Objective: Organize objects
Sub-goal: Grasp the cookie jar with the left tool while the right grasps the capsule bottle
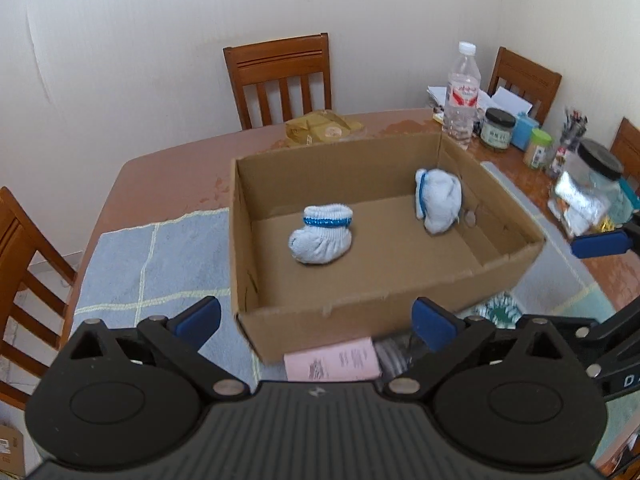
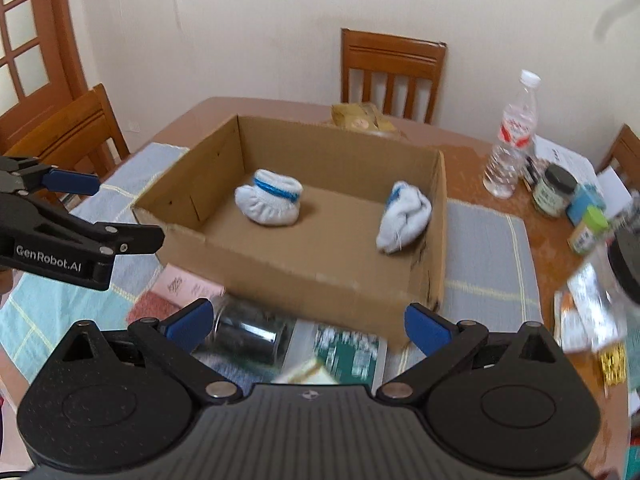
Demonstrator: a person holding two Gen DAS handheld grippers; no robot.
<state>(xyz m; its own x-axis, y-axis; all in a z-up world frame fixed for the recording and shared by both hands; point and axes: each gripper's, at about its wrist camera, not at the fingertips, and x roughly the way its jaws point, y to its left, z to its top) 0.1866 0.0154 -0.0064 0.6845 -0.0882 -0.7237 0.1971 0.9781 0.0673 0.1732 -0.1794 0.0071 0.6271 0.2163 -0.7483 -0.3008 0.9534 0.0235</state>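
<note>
Left hand-held gripper spread | box just beyond, seemingly untouched

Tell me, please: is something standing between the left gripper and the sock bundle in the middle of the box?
Only the box's near wall. The left gripper is open and empty in front of it; the sock bundle lies uncovered inside, reachable from above.

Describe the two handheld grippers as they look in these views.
Both are matte black plastic. The left gripper has a ribbed body, two round domed housings, silver pivot bolts and blue pads on its fingers. The right gripper matches it. Seen from the side, the left one bears white "GenRobot.AI" lettering. No sleeves or cables show.
</note>
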